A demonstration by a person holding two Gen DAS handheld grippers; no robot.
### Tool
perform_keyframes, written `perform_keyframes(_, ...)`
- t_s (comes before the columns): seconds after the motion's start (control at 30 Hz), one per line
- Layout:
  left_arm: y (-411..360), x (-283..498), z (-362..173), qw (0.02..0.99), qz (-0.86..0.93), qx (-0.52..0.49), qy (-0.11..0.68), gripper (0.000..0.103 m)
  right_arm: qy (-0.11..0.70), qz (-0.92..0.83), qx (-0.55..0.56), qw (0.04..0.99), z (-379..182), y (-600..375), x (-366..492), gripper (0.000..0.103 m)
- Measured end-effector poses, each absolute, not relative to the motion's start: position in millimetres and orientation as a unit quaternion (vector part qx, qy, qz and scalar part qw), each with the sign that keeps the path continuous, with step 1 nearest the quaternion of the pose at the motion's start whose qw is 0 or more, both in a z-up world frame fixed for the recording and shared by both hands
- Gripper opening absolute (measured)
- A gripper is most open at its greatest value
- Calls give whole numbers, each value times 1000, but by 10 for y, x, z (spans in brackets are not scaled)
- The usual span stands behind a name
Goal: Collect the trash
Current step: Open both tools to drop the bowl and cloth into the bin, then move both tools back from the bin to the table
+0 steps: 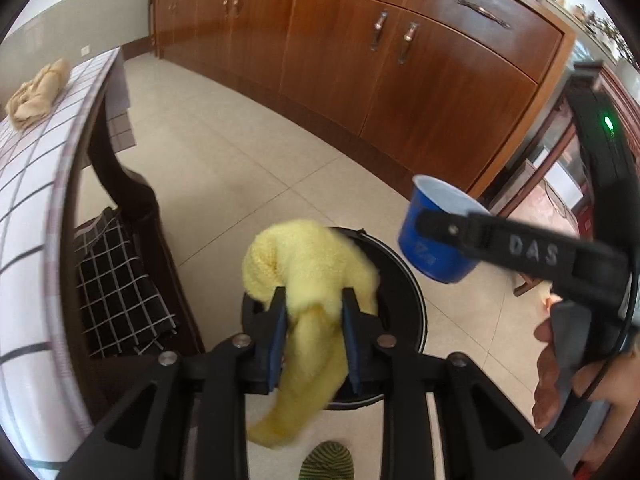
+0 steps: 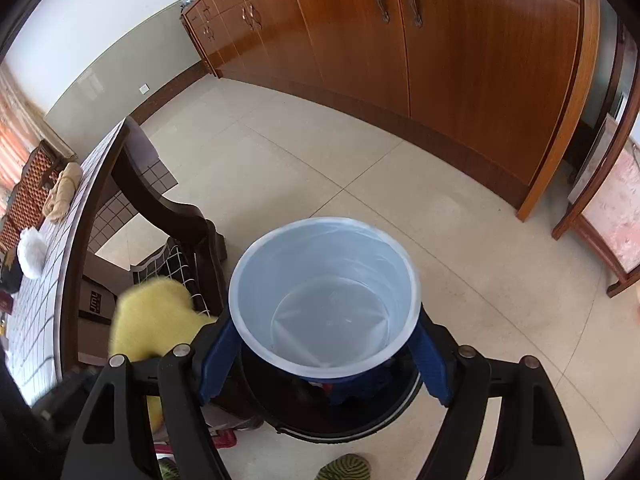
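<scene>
L claw (image 1: 314, 336) grips yellow cloth (image 1: 308, 272), R claw (image 2: 324, 344) grips blue cup (image 2: 324, 296), both over black bin (image 1: 404, 280).

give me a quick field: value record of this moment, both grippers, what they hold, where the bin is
left gripper: shut on yellow cloth
right gripper: shut on blue cup, looks empty
black bin: on the floor, under both grippers
cloth position: over the bin's opening
cup position: above the bin
left on table: beige cloth

A table (image 1: 36, 184) in a checked cloth stands left of the wooden cabinets (image 1: 400, 60); a beige rag (image 1: 38, 92) and white puff (image 2: 31, 252) lie on the table
</scene>
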State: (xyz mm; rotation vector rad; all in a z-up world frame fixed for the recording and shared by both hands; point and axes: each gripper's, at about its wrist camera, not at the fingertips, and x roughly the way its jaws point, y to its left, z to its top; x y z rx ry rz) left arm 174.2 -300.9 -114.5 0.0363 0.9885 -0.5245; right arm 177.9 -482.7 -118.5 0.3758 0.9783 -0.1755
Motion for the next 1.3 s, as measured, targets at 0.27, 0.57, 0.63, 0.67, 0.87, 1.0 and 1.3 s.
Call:
perform_keyframes(0.27,-3084,1763,-1132,850,-244,24,467,55,491,-88,203,842,-1316,-4892,1886,80)
perform_keyframes(0.57,-2974,1644,-711,877,-245,13,413,55,489,-94,204,843,-1280,-4863,1879,84)
perform_keyframes(0.63,-2929,1625,-650,879,-244,9,409,55,479,-98,205,848,-1211,-4863,1842,84)
perform_keyframes(0.67,-2888,1617,-595,882,-242,4,405,55,472,-102,204,852,-1169,-4859,1813,84)
perform_keyframes(0.87,-2598,1644,-372,897,-220,-11,382,55,449,-108,197,865,-979,-4756,1698,84)
perform_keyframes(1.0,-2345,1702,-314,906,-201,-19,372,55,426,-94,186,880,-796,-4557,1649,84)
perform_keyframes(1.3,-1771,1715,-201,922,-148,-44,355,55,378,-61,148,912,-458,-3915,1619,84)
